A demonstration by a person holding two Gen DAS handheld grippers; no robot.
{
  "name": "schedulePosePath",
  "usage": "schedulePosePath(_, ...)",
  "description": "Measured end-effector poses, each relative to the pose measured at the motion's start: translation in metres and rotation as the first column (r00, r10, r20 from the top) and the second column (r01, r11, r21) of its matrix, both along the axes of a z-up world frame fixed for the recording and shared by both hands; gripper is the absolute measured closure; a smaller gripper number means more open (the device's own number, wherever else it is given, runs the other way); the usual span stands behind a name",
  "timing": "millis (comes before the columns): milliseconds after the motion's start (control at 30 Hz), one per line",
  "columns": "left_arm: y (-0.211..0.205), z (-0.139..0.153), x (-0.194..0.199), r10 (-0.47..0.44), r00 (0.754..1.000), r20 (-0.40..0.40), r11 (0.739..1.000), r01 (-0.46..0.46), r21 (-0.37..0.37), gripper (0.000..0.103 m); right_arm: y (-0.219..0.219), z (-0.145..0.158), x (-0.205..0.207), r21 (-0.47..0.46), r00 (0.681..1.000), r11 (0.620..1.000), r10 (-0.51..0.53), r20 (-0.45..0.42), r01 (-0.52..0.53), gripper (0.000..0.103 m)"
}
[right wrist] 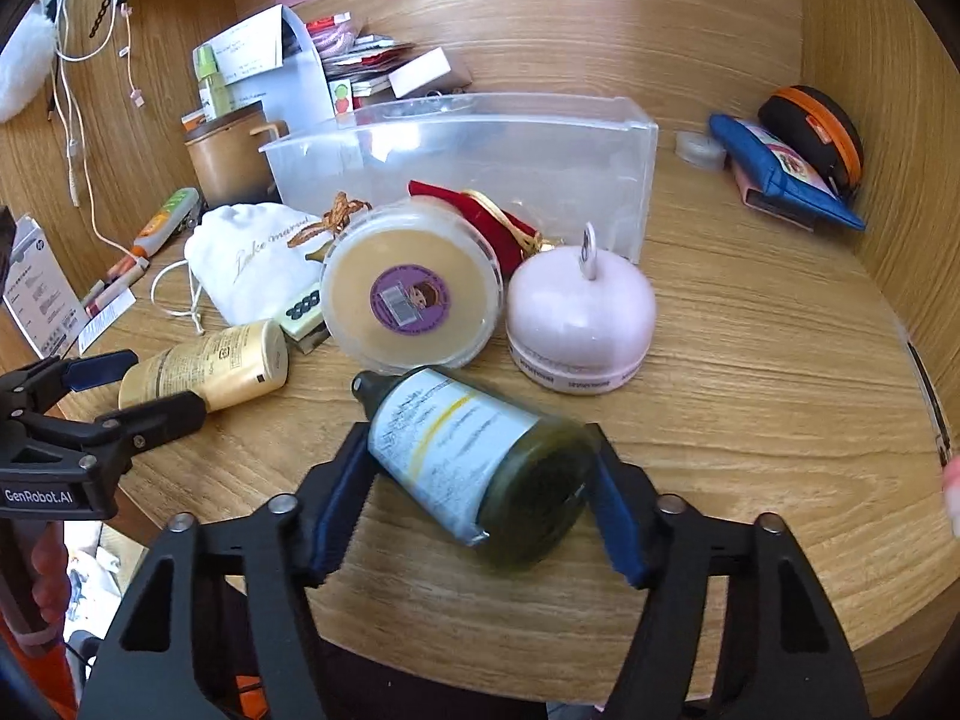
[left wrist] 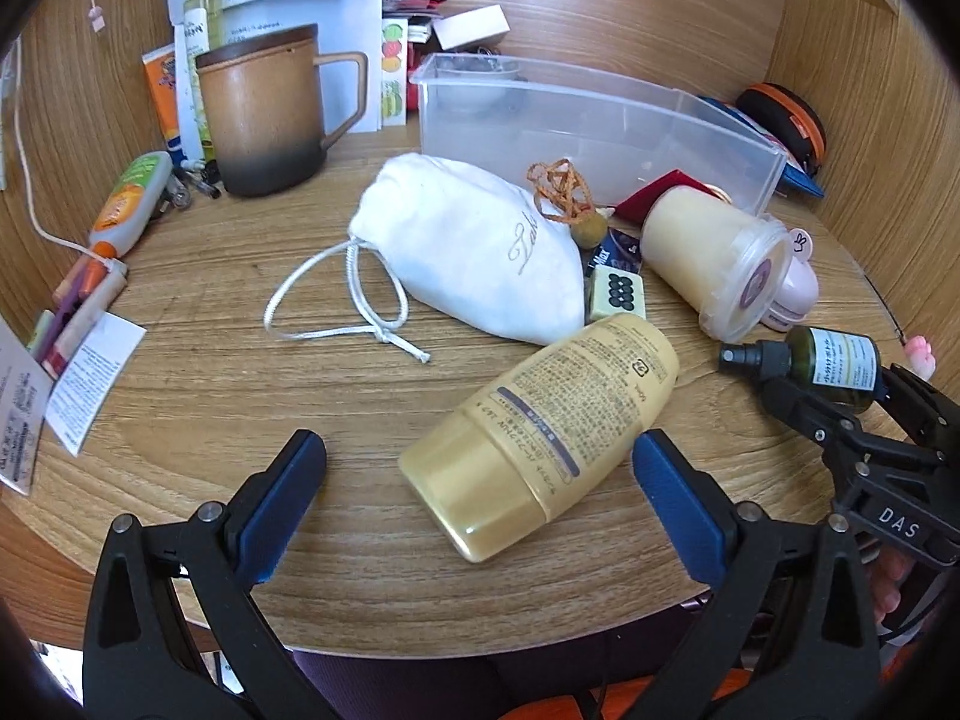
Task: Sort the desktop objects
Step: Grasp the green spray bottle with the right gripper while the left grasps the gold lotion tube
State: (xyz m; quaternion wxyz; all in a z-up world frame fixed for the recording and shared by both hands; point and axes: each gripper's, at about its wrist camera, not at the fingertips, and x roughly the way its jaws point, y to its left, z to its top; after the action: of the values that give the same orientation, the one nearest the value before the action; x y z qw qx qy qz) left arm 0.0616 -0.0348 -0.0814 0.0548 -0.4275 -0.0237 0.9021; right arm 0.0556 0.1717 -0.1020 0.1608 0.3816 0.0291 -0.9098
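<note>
- Through the left wrist camera we see our left gripper (left wrist: pixel 477 468) spread wide over the front edge of the wooden desk (left wrist: pixel 240 396), holding nothing.
- The yellow lotion bottle (left wrist: pixel 540 438) lies on its side between the two blue pads, touching neither that we can tell.
- Behind it rest the white drawstring pouch (left wrist: pixel 474 252) and, toward the right edge, the cream jar (left wrist: pixel 714 252) on its side.
- The clear plastic bin (left wrist: pixel 600 120) stands further back, with the brown mug (left wrist: pixel 264 114) near the back left corner.
- At the right edge our right gripper (left wrist: pixel 840 396) clasps the green spray bottle (left wrist: pixel 834 366).
- Through the right wrist camera we see the right gripper (right wrist: pixel 480 480) closed on the green spray bottle (right wrist: pixel 474 456), which sits tilted between the pads, nozzle pointing away to the left, above the desk (right wrist: pixel 750 360).
- Beyond it lie the cream jar (right wrist: pixel 411 294) and a pink dome-shaped device (right wrist: pixel 579 315), just beside each other.
- The left gripper (right wrist: pixel 138 384) shows at the left edge, straddling the yellow lotion bottle (right wrist: pixel 210 369).
</note>
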Motion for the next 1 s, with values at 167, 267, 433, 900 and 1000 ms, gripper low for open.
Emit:
schedulePosePath(167,0.006,-0.002,-0.005,-0.018,1.0,-0.009,0.999,0.018,-0.03,0.0,-0.002,0.0,-0.002,-0.013,1.0,1.0,0.013,-0.011,-0.013,0.042)
schedulePosePath(267,0.011,-0.004,-0.009,-0.036,0.999,-0.015,0.998,0.035,-0.05,0.0,-0.003,0.003,-0.002,-0.012,0.999,1.0,0.024,-0.025,-0.024,0.043)
schedulePosePath(433,0.023,-0.006,-0.013,-0.065,0.997,-0.043,0.995,0.062,-0.077,0.009,-0.005,0.01,0.001,-0.018,0.998,0.999,0.035,-0.052,-0.036,0.044)
schedulePosePath(900,0.02,0.003,-0.013,-0.1,0.994,-0.05,0.995,0.1,0.005,0.055,-0.004,0.037,0.006,-0.06,0.992,0.996,0.052,-0.112,-0.059,0.044)
schedulePosePath(1000,0.021,0.009,-0.008,-0.095,0.993,-0.077,0.995,0.096,0.002,0.055,-0.005,0.04,0.007,-0.061,0.992,0.996,0.05,-0.119,-0.057,0.044)
